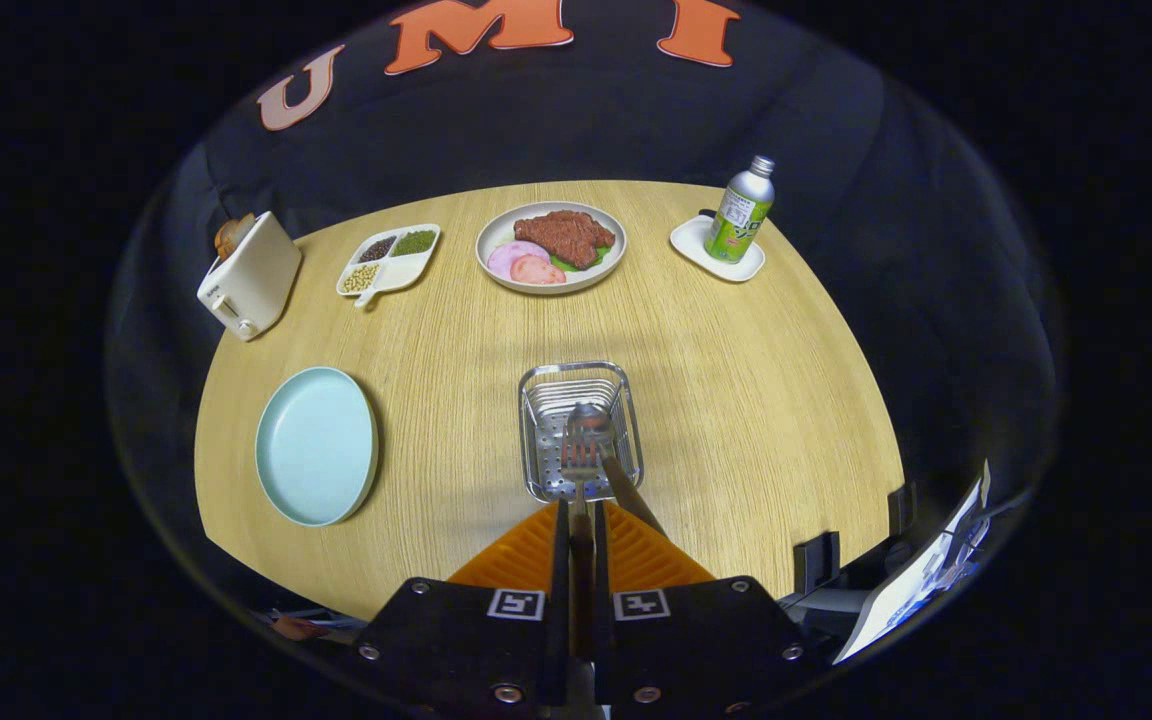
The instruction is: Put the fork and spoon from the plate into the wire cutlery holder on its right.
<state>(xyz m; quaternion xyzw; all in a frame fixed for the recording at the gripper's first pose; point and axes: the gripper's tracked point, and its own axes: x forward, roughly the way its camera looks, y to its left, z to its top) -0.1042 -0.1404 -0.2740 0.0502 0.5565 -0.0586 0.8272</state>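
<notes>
Just above the holder (581,430), the gripper (581,515) clamped the fork (579,462) beside the spoon (591,420); released tilted, it might catch the rim

1. The bottle (740,214) at the far right carried a printed label, too small to read.
2. The toaster (248,277) at the far left bore a small mark, also illegible.
3. No other text was readable.
</notes>
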